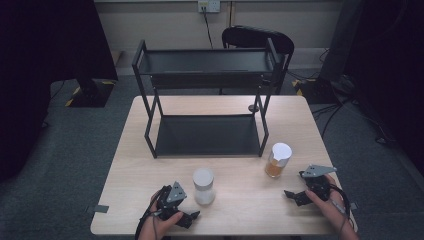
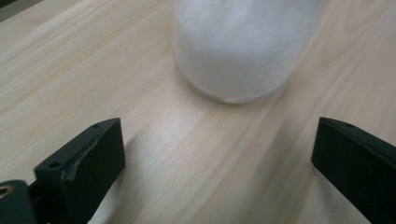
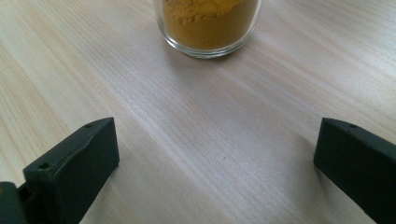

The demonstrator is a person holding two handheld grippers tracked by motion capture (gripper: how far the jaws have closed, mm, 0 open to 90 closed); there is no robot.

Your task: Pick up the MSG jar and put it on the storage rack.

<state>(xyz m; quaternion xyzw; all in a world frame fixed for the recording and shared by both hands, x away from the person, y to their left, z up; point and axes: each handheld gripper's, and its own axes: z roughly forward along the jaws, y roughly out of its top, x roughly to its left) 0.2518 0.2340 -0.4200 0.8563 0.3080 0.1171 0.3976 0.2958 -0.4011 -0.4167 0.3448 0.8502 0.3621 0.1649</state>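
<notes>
Two jars [image 1: 204,186] [image 1: 278,160] stand on the table [image 1: 130,165] before the rack [image 1: 207,100].

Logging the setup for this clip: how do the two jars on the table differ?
The white jar holds white contents; the orange jar holds orange-brown powder in clear glass. The white jar stands by the left gripper, mid-table; the orange jar stands by the right gripper, nearer the black rack. Both stand upright with white lids, ungripped, each in front of open jaws.

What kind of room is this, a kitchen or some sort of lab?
Probably a lab or test room, not a kitchen: a plain wooden table stands on grey carpet, bearing an empty black shelf rack and two spice jars, with cables and dark equipment stands around it.
</notes>
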